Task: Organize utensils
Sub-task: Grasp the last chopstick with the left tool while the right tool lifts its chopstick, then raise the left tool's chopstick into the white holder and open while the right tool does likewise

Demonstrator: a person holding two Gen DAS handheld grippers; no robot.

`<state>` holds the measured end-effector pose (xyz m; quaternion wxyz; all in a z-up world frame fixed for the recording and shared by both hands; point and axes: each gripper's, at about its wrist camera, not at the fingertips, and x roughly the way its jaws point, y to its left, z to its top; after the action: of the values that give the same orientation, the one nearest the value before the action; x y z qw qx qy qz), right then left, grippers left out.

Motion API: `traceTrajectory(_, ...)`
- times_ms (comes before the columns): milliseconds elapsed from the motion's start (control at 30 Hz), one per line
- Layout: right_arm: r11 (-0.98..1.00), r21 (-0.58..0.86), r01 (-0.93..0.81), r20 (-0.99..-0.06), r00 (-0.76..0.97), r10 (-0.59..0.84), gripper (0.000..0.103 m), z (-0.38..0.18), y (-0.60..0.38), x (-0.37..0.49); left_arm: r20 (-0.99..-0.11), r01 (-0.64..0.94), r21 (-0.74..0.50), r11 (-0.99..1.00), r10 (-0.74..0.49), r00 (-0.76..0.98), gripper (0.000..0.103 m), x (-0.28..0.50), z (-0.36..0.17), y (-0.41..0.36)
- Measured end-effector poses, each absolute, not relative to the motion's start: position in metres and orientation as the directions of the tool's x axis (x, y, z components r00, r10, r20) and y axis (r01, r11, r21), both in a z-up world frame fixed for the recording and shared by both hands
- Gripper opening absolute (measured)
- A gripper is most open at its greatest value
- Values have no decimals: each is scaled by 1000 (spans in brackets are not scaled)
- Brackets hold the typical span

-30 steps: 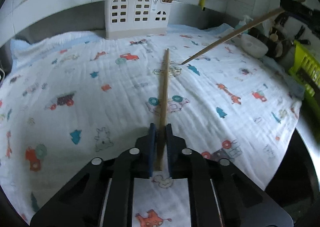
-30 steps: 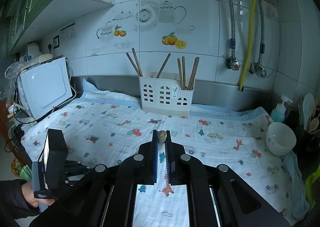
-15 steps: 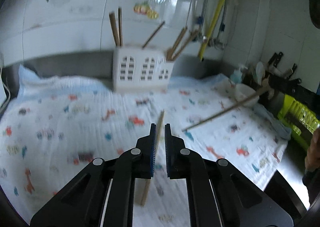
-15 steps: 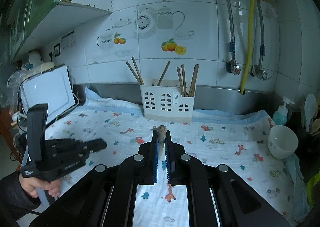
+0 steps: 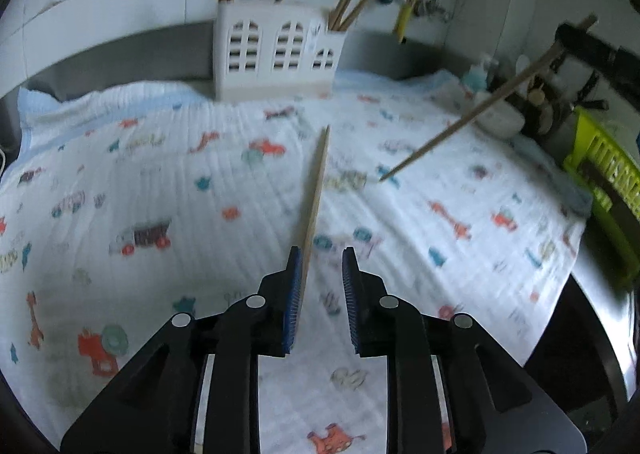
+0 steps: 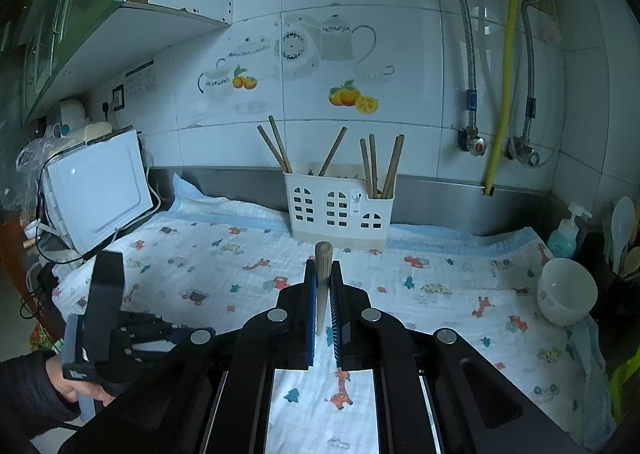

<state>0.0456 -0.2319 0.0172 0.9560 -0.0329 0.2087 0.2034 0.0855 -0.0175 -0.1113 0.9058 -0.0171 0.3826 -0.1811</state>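
Note:
A white utensil holder [image 5: 276, 53] with several chopsticks stands at the back of the printed cloth; it also shows in the right wrist view [image 6: 338, 209]. My left gripper [image 5: 320, 254] is open; a wooden chopstick [image 5: 316, 189] runs forward along the inner face of its left finger over the cloth. My right gripper [image 6: 323, 270] is shut on a chopstick [image 6: 322, 254], seen end-on. That chopstick [image 5: 468, 117] shows in the left wrist view, slanting down from the right with its tip above the cloth. The left gripper [image 6: 96, 326] shows at the lower left of the right wrist view.
A white bowl [image 6: 566, 290] and a soap bottle [image 6: 562, 238] stand at the cloth's right edge. A green rack [image 5: 608, 181] is at the far right. A white appliance [image 6: 96, 189] stands at the left. Pipes and taps [image 6: 500, 93] run down the tiled wall.
My left gripper has opened from shut on the chopstick and now tilts down toward the cloth. The right gripper has lifted a little with its chopstick.

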Motion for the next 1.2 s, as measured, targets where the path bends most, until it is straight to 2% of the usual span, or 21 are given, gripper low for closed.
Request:
traceTrajectory(333, 914, 19, -405, -417, 828, 375, 7, 16, -230, 46, -767, 348, -104, 932, -298, 569, 22, 94, -129, -20)
traceTrajectory(433, 914, 18, -405, -417, 828, 375, 7, 16, -230, 47, -798, 357, -77, 931, -272, 538, 10, 101, -126, -21)
traceTrajectory(633, 912, 19, -409, -415, 827, 379, 7, 17, -229, 47, -818, 408, -17, 913, -247, 519, 5, 102, -119, -27)
traceTrajectory(867, 914, 28, -405, -409, 830, 380, 7, 22, -233, 51, -715, 366, -134, 921, -346, 608, 5, 97, -85, -10)
traceTrajectory(1200, 909, 40, -414, -385, 833, 397, 7, 35, -230, 60, -538, 339, -211, 917, -398, 743, 5, 108, -40, -6)
